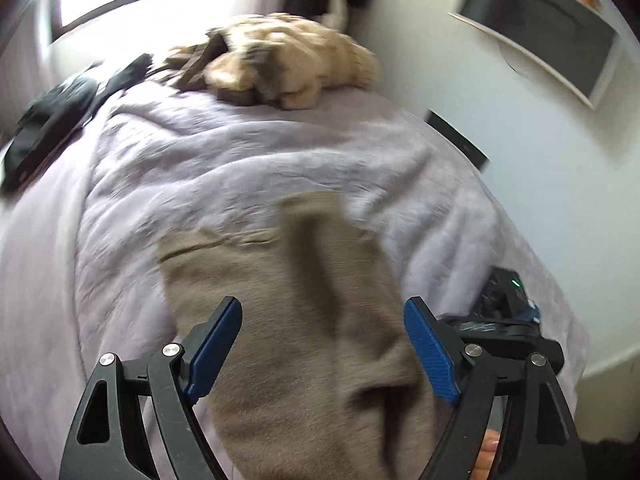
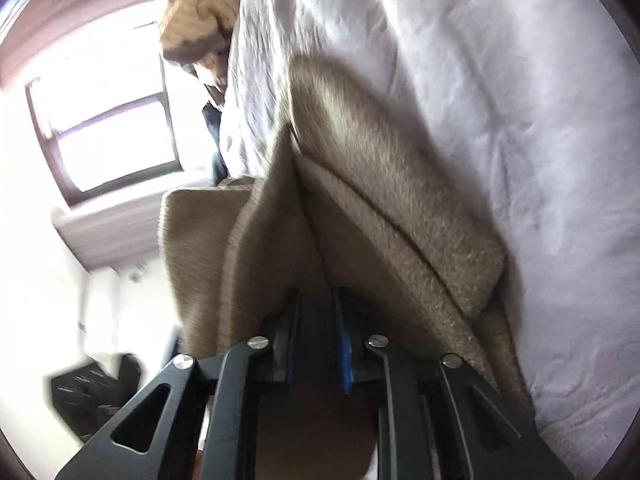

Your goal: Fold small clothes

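Left gripper (image 1: 323, 344), blue pads spread wide, grips nothing; hovers over taupe fuzzy knit garment (image 1: 296, 320) lying on pale lilac bedspread (image 1: 240, 160). Right gripper (image 2: 316, 332) pinched tight on a fold of same garment (image 2: 360, 208), cloth lifted off bed. Cream knit pile (image 1: 296, 60) at 12 o'clock, well apart.

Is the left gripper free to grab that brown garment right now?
Probably yes: the left gripper is open right over the brown garment, with nothing between them, while the right gripper already pinches it.
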Demonstrator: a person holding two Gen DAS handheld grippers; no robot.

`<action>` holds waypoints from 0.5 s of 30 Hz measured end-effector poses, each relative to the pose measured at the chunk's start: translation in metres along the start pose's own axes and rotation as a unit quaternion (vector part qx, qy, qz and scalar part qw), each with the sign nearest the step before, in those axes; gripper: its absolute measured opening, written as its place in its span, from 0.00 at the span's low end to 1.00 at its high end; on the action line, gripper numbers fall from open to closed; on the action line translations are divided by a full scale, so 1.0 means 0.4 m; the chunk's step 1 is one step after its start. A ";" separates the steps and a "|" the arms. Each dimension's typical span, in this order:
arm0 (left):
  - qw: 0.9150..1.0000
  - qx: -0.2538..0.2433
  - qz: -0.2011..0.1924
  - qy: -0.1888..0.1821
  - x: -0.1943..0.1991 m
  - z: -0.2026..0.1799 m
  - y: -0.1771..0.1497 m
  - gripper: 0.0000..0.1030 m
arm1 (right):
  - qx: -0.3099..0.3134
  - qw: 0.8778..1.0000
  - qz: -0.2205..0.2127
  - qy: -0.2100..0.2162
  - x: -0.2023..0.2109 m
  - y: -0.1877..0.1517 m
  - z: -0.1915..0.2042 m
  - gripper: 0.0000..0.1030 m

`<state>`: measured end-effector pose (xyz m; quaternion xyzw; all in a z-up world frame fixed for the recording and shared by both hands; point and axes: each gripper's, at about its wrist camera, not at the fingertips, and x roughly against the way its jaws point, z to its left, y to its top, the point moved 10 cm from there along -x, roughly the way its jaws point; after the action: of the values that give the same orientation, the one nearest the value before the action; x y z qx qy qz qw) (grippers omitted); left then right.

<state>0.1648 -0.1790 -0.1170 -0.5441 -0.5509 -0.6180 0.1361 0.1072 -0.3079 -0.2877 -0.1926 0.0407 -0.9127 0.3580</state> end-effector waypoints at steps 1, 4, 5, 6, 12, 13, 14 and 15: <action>1.000 0.016 0.001 -0.002 0.002 0.018 0.000 0.82 | -0.006 1.000 -0.007 0.012 0.017 0.005 0.002 0.52; 0.997 0.064 0.029 -0.022 0.000 0.077 -0.025 0.82 | -0.009 0.998 -0.020 0.061 0.049 0.034 0.037 0.79; 0.996 0.078 0.043 -0.020 -0.005 0.102 -0.037 0.82 | -0.016 0.996 -0.023 0.083 0.062 0.041 0.046 0.79; 0.995 0.086 0.050 -0.009 -0.009 0.123 -0.048 0.82 | -0.021 0.995 -0.026 0.097 0.058 0.043 0.054 0.79; 0.991 0.093 0.026 0.097 0.005 0.238 -0.084 0.82 | 0.056 0.998 0.018 -0.007 0.022 0.036 0.080 0.83; 0.990 0.092 0.015 0.107 0.011 0.247 -0.087 0.82 | 0.088 0.995 0.031 -0.041 0.011 0.017 0.094 0.83; 0.989 0.091 -0.001 0.115 0.021 0.255 -0.083 0.82 | 0.113 0.990 0.041 -0.069 -0.013 0.022 0.110 0.83; 0.989 0.092 -0.013 0.118 0.030 0.261 -0.079 0.82 | 0.144 0.983 0.051 -0.105 -0.022 0.018 0.115 0.81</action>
<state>0.1906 -0.0761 -0.1446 -0.4455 -0.5926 -0.6262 0.2412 0.1353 -0.3044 -0.2495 -0.2317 -0.1190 -0.8644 0.4300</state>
